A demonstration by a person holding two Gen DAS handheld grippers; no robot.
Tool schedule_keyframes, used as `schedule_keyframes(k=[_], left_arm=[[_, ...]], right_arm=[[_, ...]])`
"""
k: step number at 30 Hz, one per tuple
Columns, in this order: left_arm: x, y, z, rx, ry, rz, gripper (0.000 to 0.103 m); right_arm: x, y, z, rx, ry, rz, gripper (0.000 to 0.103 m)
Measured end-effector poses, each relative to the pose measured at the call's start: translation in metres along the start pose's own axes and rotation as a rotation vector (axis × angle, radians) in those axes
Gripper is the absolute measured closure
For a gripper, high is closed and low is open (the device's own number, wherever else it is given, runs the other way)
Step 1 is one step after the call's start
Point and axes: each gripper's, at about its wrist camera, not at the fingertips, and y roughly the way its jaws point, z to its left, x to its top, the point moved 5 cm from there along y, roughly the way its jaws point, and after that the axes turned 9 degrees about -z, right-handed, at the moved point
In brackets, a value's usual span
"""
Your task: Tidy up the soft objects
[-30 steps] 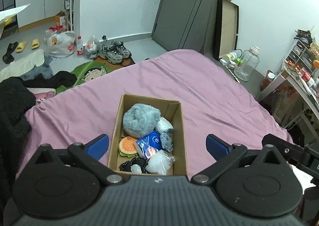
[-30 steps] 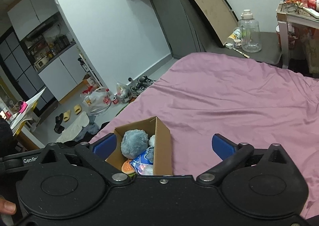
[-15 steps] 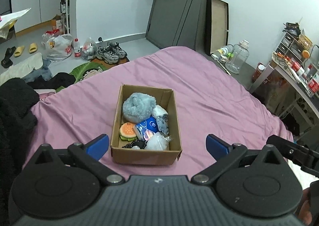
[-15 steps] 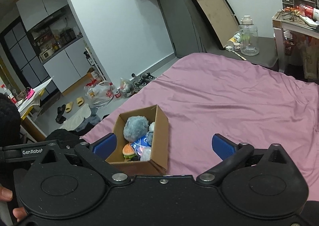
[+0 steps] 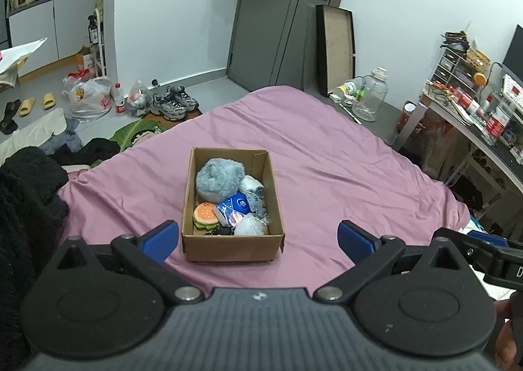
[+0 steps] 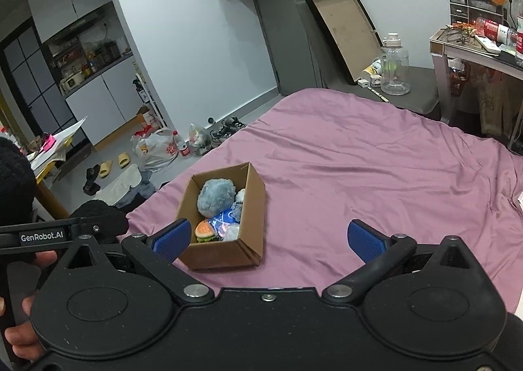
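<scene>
- Your left gripper (image 5: pixel 258 237) is spread wide and empty; the cardboard box (image 5: pixel 232 245) of soft toys sits on the pink bedsheet (image 5: pixel 327 155) just ahead, between its fingers.
- Your right gripper (image 6: pixel 266 238) is equally wide and empty, with the box beside its left fingertip (image 6: pixel 171 238).

Toys (image 5: pixel 217 178) in box (image 5: pixel 232 246) on bed (image 5: pixel 343 158)

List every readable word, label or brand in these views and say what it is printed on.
"GenRobot.AI": white lettering on the black bar of the left hand-held gripper, seen in the right wrist view.
Blue packet in the cardboard box: print too small to read.
White plastic bag on the floor: red print too blurred to read.
</scene>
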Motion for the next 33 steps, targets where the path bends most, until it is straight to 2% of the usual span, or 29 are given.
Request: schedule_keyframes(k=[18, 33], left_arm=[[-0.018, -0.034, -0.012, -0.012, 0.050, -0.022, 0.000], [-0.022, -0.046, -0.021, -0.021, 0.079, -0.034, 0.000]], right_arm=[[-0.013, -0.038, -0.003, -0.003, -0.001, -0.029, 0.000], [-0.017, -0.054, -0.002, -0.008, -0.022, -0.045, 0.000]])
